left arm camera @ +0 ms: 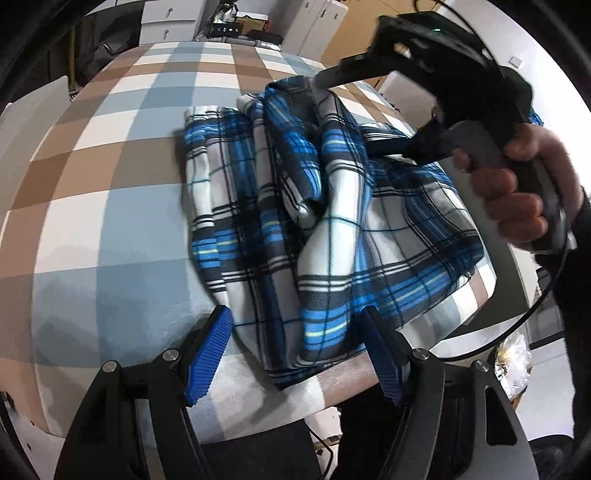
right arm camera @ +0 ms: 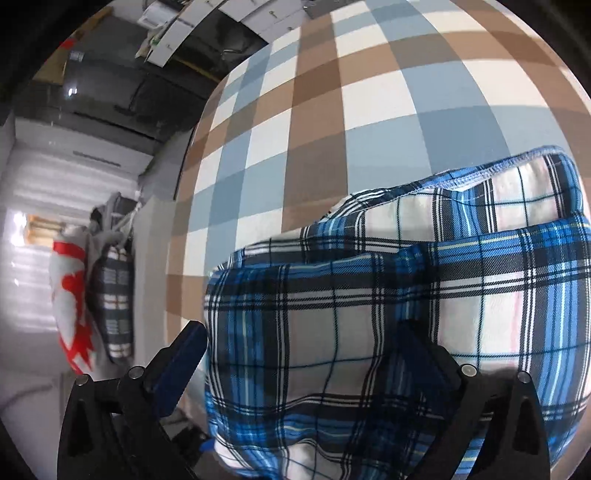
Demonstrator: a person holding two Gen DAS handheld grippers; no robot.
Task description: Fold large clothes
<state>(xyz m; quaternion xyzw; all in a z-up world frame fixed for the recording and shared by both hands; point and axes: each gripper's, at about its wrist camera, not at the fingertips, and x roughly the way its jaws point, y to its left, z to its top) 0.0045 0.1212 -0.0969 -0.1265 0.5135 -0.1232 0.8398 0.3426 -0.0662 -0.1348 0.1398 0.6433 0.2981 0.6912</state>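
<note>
A blue, white and black plaid cloth [left arm camera: 325,229] lies crumpled in loose folds on a table under a brown, blue-grey and white checked cover [left arm camera: 110,184]. My left gripper [left arm camera: 295,350] hovers at the cloth's near corner. Its blue pads [left arm camera: 210,354] stand apart; the left pad is clear of the fabric. A hand [left arm camera: 517,192] holds my right gripper [left arm camera: 347,114] over the far side of the cloth, jaws wide. In the right wrist view the plaid cloth [right arm camera: 369,314] bulges up between the fingers of the right gripper [right arm camera: 303,350], which do not press on it.
The table's right edge [left arm camera: 484,291] runs close beside the cloth, with a crinkled plastic bag [left arm camera: 513,365] below it. White drawers [left arm camera: 166,22] stand behind the table. A red-and-white cloth [right arm camera: 70,295] and a grey plaid one [right arm camera: 114,295] hang off to the side.
</note>
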